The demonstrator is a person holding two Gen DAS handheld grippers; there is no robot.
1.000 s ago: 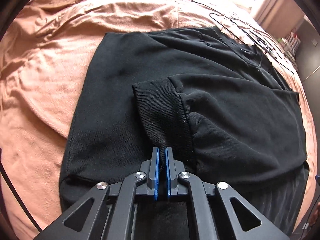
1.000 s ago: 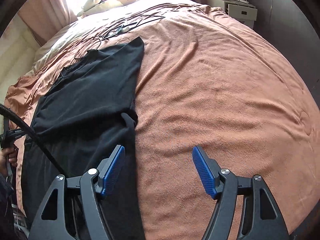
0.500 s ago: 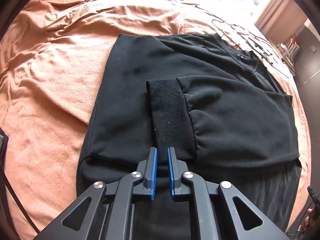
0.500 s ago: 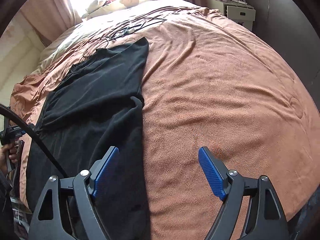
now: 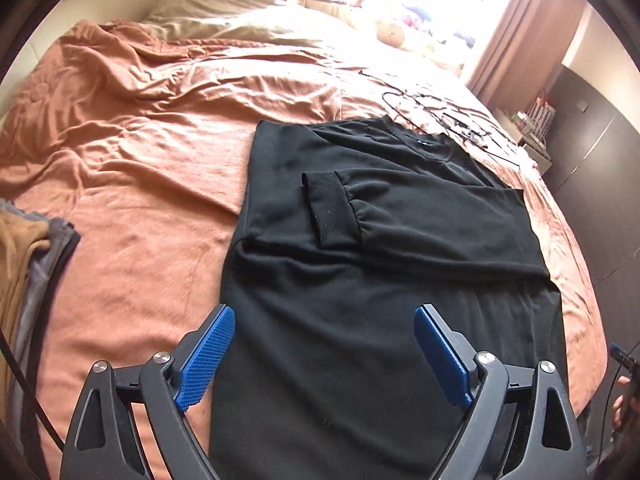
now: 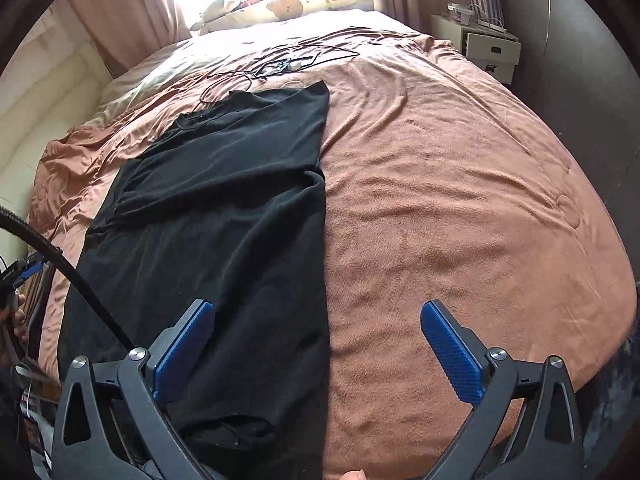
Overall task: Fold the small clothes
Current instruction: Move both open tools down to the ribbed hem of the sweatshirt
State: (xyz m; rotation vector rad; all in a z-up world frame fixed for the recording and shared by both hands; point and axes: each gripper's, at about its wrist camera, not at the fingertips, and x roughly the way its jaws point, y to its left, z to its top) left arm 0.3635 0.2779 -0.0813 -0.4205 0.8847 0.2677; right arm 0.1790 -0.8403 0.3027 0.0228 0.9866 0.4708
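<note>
Black long-sleeved sweatshirt [image 5: 392, 264] of soft knit cotton lies flat on the bed's rust-orange terry blanket [image 5: 132, 208], running lengthwise from the foot of the bed towards the pillows. Both long sides look already turned in, so it reads as a narrow rectangle, and one sleeve is laid across the chest with its ribbed black cuff [image 5: 332, 208] resting at about 11 o'clock of the garment's middle in the left wrist view.

Left hand-held gripper [image 5: 332, 356] has just been opening: its blue pads stand wide apart above the lower body of the sweatshirt with nothing between them, the cuff lying free well ahead at 12 o'clock. Right hand-held gripper [image 6: 320, 356] has likewise just been opening and is released, straddling the sweatshirt's straight right edge, its left pad over black cloth and its right pad over bare blanket, gripping neither.

So the sleeve-folding step looks finished, and the moment sits between steps. I judge the next move to be the lengthwise fold: each gripper needs to come down to a corner of the hem nearest the foot of the bed, at 6 o'clock in both views, pinch all the layers there, and carry them up towards the collar at 12 o'clock. The hem corners themselves are hidden beneath the gripper frames. Thin black wire hangers [image 6: 280, 64] lie beyond the collar, near enough that the folded edge should stop short of them. A tan and grey pile of folded cloth [image 5: 28, 264] sits at 9 o'clock, well apart.
</note>
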